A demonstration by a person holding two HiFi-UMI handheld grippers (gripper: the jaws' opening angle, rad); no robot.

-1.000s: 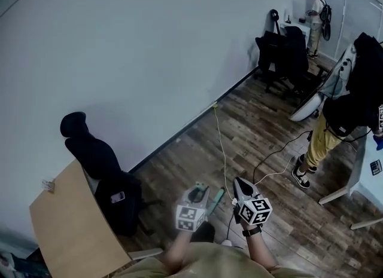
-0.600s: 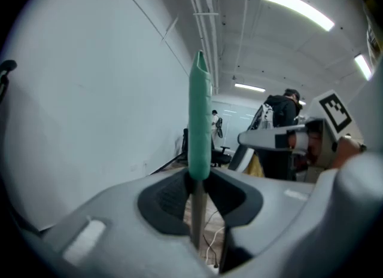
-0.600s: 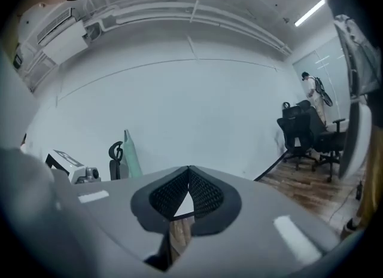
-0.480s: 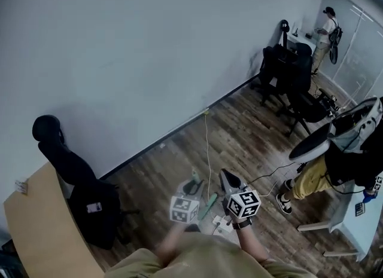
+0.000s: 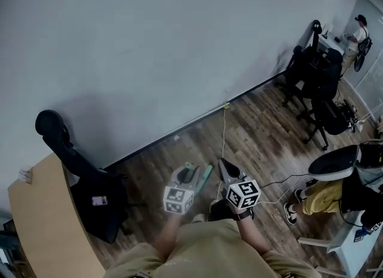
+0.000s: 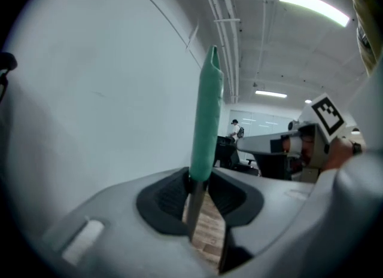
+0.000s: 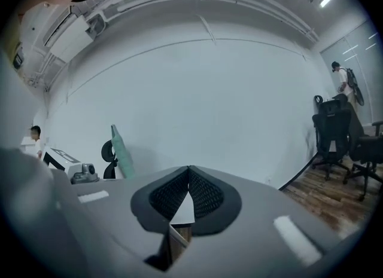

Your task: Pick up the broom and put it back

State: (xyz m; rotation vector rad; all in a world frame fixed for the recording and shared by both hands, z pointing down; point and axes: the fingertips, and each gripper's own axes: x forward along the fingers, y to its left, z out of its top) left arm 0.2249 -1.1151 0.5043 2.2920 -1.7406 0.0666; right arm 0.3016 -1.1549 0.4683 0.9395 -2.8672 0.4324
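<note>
- Bare wall (image 5: 149,43) ahead: your left tongs (image 6: 200,178) pinch the broom handle (image 6: 206,121) at its green grip, likely for carrying.
- Your right tongs (image 7: 189,169) sit pressed together, empty.

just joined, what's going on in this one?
A person holds a gripper in each hand over a wood floor beside a white wall. The left gripper is shut on the broom: its fingers clamp the dark shaft just below the teal grip. The right gripper is shut and empty, alongside the left. So the broom is picked up but not yet put back. Its brush end is out of view.
</note>
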